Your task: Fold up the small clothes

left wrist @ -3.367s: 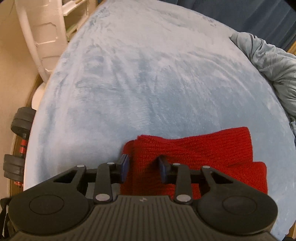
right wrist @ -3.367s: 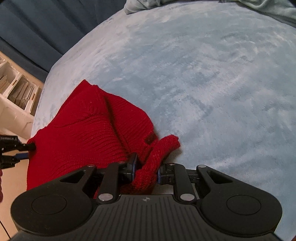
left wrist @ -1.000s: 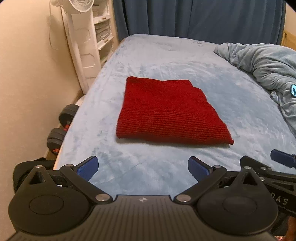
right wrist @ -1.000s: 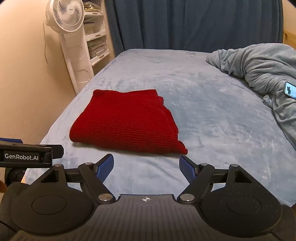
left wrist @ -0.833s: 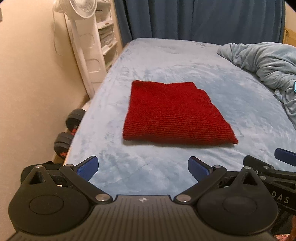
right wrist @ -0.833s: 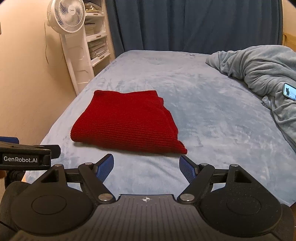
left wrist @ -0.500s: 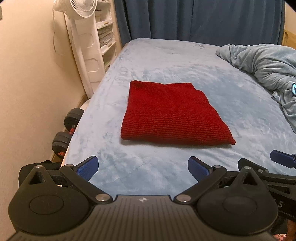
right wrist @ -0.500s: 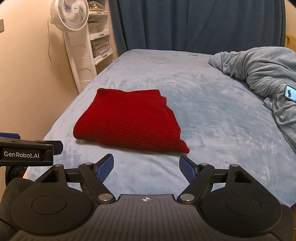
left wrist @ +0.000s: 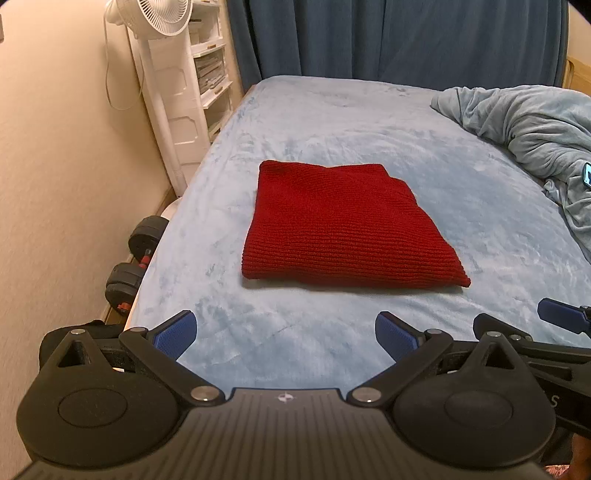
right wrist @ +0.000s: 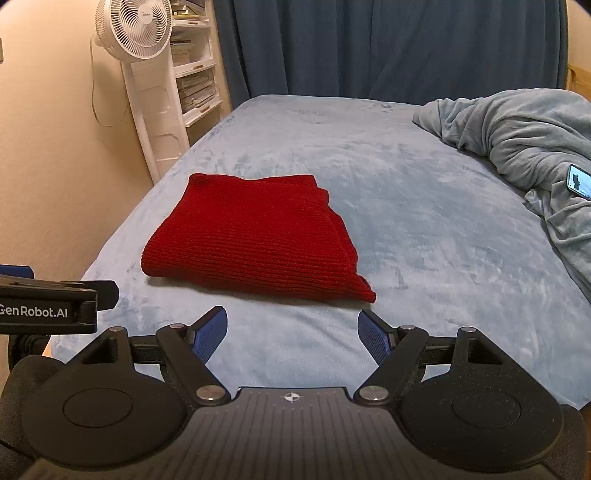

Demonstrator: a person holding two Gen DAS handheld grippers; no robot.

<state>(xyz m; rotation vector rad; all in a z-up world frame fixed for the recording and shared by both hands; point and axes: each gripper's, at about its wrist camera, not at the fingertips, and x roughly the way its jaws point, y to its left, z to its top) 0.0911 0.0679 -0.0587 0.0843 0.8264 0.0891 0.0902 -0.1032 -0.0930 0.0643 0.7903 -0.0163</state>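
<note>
A red knit garment [left wrist: 340, 227] lies folded into a flat rectangle on the light blue bed [left wrist: 332, 125]; it also shows in the right wrist view [right wrist: 255, 236]. My left gripper [left wrist: 286, 334] is open and empty, held back near the bed's front edge, apart from the garment. My right gripper [right wrist: 293, 332] is open and empty, also back from the garment. The right gripper's finger shows at the right edge of the left wrist view [left wrist: 561, 319]. The left gripper's body shows at the left of the right wrist view [right wrist: 48, 301].
A rumpled grey-blue blanket [right wrist: 517, 136] with a phone [right wrist: 578, 182] on it lies at the right. A white fan [right wrist: 136, 29] and white shelves [right wrist: 194, 85] stand at the left by the wall. Dumbbells [left wrist: 135, 258] lie on the floor beside the bed. Blue curtains [right wrist: 388, 48] hang behind.
Both grippers let go of the red garment, opened and pulled back from it. In the last second the views only drift slightly; the garment lies still.
</note>
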